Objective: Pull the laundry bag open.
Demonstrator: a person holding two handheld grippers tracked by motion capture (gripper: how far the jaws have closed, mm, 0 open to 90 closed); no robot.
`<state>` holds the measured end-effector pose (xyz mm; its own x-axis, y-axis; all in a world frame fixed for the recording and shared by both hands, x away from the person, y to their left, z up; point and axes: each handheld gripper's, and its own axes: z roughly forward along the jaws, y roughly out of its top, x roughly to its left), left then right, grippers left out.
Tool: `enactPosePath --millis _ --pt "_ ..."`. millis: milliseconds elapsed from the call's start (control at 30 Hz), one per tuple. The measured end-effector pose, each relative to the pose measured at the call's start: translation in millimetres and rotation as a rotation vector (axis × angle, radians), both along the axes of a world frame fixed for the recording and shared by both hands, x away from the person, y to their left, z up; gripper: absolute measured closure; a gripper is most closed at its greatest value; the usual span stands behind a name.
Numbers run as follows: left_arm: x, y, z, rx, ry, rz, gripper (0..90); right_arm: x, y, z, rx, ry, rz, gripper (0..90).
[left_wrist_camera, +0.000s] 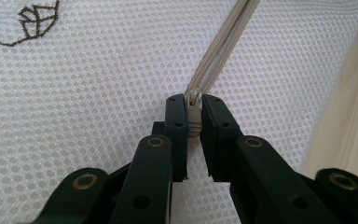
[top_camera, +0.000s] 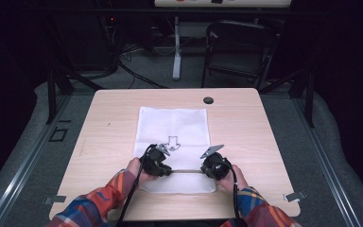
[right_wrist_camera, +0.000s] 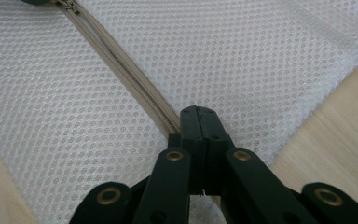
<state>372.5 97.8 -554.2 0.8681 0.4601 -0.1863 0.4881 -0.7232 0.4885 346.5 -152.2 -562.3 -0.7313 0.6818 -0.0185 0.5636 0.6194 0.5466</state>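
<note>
A white mesh bag (top_camera: 172, 125) with a printed arrow lies flat on the wooden table (top_camera: 113, 123). A beige zipper (top_camera: 186, 170) runs across the bag near its front edge. My left gripper (top_camera: 169, 170) is at the zipper's left end, its jaws shut on the beige zipper pull (left_wrist_camera: 194, 119). In the left gripper view the zipper (left_wrist_camera: 219, 51) runs away from my left gripper (left_wrist_camera: 194, 109) over the mesh (left_wrist_camera: 98, 93). My right gripper (top_camera: 203, 170) is at the right end. There my right gripper (right_wrist_camera: 199, 116) is pressed shut on the zipper (right_wrist_camera: 121, 60) where the tape ends.
A round black grommet (top_camera: 208, 100) sits in the table near its far edge. A dark folding chair (top_camera: 238, 52) and a white stand leg (top_camera: 176, 47) are on the floor behind the table. Bare wood (right_wrist_camera: 335, 135) borders the bag on the right.
</note>
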Motion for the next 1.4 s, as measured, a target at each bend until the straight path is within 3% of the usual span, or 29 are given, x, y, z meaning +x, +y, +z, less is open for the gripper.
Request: enactPosePath --millis 733,1400 --pt "0.6 30.8 2.5 0.033 0.012 0.042 81.0 0.0 0.4 0.1 -0.003 0.001 -0.003 90.0" --pt "0.0 64.0 6.2 0.043 0.013 0.113 80.9 -0.1 0.6 0.5 -0.009 0.0 -0.002 90.0"
